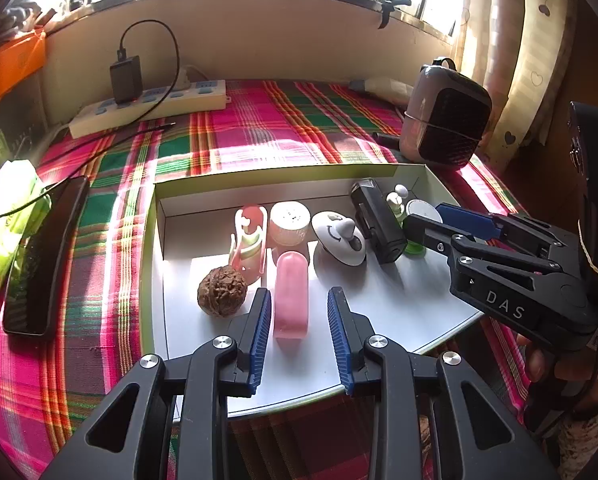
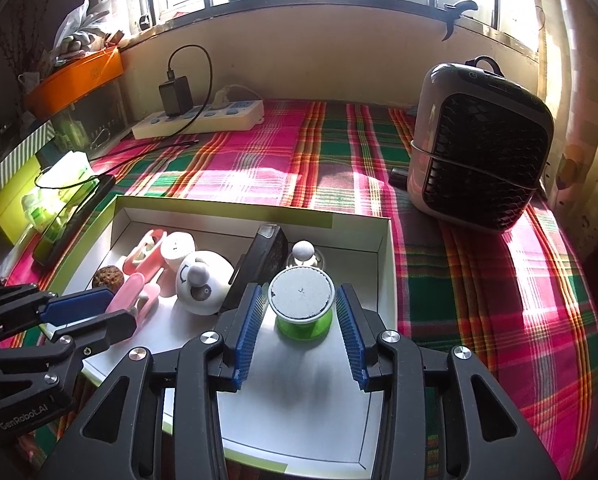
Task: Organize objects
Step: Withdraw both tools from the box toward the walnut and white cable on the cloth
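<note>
A shallow white box point(image 1: 171, 204) on the plaid cloth holds a walnut point(image 1: 222, 294), a pink clip point(image 1: 251, 240), a round pink jar point(image 1: 289, 226), a white dome toy point(image 1: 339, 240) and a black device point(image 1: 379, 224). My left gripper point(image 1: 299, 291) is open around a pink bar point(image 1: 291, 296), with a gap at each blue pad. My right gripper point(image 2: 301, 286) is open around a green spool with a grey top point(image 2: 302, 300), which stands upright on the box floor. The pads sit close beside the spool without pressing it. A small white-headed bottle point(image 2: 303, 252) stands behind the spool.
A grey and black heater point(image 2: 479, 144) stands at the right on the cloth. At the back lies a power strip point(image 1: 147, 108) with a black charger. A dark phone point(image 1: 39, 260) and a green tissue pack point(image 1: 7, 220) lie left of the box.
</note>
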Demonstrator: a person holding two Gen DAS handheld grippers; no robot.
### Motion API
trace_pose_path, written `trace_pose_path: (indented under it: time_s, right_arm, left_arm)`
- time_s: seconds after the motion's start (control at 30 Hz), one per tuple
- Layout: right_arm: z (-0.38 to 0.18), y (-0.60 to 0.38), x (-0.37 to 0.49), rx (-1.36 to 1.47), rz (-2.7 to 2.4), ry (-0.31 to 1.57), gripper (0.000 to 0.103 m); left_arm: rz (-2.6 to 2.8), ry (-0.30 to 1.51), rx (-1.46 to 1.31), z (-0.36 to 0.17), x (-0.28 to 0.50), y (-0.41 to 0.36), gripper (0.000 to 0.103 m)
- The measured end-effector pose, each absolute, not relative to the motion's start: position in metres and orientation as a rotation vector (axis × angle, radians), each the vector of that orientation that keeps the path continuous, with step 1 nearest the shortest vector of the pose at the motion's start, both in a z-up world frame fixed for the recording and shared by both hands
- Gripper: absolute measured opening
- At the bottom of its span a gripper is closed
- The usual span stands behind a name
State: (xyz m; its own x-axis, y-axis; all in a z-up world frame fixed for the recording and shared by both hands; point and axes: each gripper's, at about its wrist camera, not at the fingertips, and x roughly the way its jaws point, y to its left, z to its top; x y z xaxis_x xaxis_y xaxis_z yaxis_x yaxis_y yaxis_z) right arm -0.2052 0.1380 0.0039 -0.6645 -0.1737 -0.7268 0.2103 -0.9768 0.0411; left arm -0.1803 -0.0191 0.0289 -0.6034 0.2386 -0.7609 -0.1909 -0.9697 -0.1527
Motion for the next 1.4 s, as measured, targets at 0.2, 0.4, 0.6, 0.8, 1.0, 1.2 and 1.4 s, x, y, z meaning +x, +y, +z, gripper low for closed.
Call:
trace_pose_path:
  time_s: [0.2, 0.4, 0.6, 0.8, 1.0, 1.2, 1.4]
  right_arm:
    - [0.007, 0.141, -0.196, 1.149, -2.698, 0.043, 0.040]
    - [0.011, 0.145, -0.181, 1.134, -2.708, 0.015, 0.041]
    - [0.017, 0.146, -0.163, 1.104, -2.708, -0.008, 0.041]
    - [0.018, 0.143, -0.143, 1.085, -2.692, -0.009, 0.041]
    - [0.021, 0.143, -0.124, 1.053, -2.686, -0.025, 0.041]
    - [0.021, 0.144, -0.111, 1.040, -2.681, -0.035, 0.041]
    - [0.017, 0.147, -0.107, 1.053, -2.681, -0.045, 0.041]
  left_arm:
    - [2.640, -0.053, -1.222, 0.035, -0.169, -0.020, 0.027]
    - [2.640, -0.060, -1.198, 0.040, -0.156, -0.022, 0.027]
    - [2.621, -0.076, -1.154, 0.047, -0.138, -0.024, 0.027]
    - [2.569, -0.109, -1.138, 0.048, -0.121, -0.024, 0.027]
    - [2.487, -0.089, -1.145, 0.041, -0.108, -0.012, 0.028]
    - [2.420, -0.096, -1.180, 0.030, -0.105, -0.004, 0.034]
    - [2.392, -0.095, -1.204, 0.024, -0.106, 0.002, 0.034]
